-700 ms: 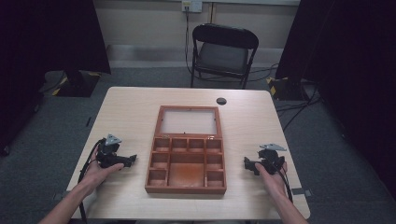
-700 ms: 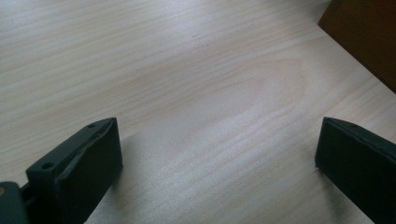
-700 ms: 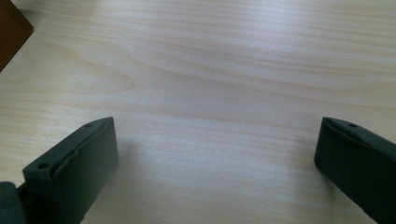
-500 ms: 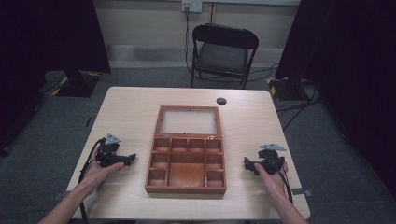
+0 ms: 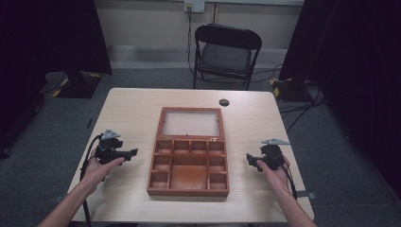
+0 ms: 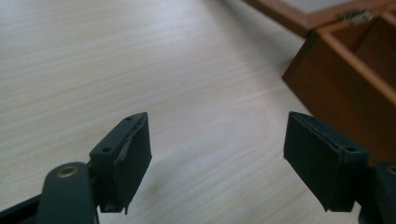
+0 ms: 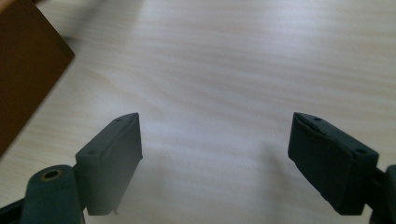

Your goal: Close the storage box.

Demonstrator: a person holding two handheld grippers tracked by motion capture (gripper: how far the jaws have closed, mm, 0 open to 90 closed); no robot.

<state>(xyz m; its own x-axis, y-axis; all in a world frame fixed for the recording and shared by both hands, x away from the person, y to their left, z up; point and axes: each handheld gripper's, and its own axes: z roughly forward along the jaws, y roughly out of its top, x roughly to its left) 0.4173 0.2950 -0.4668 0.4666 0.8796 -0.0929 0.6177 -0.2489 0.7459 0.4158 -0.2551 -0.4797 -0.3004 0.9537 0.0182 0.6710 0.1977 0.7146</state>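
My left gripper [image 5: 134,152] rests low over the tabletop [image 5: 132,109] on the left side, its jaws spread wide with nothing between them but bare pale wood. It points toward the wooden box [image 5: 189,163], near its left wall but apart from it; in the left gripper view that wall and a brass hinge [image 6: 355,15] show just past my right-hand jaw.

The wooden box lies in the middle of the tabletop, between my two grippers, lid thrown fully back and lying flat on the far side with its glass pane [image 5: 191,124] facing up. The tray has a row of small compartments along the far edge, small ones down each side and one large one in the centre; I see nothing in them.

Beyond the lid, a small black disc [image 5: 224,102] sits near the far edge.

My right gripper [image 5: 248,160] is on the right side, jaws likewise wide apart and holding nothing, aimed at the box's right wall, near but not touching.
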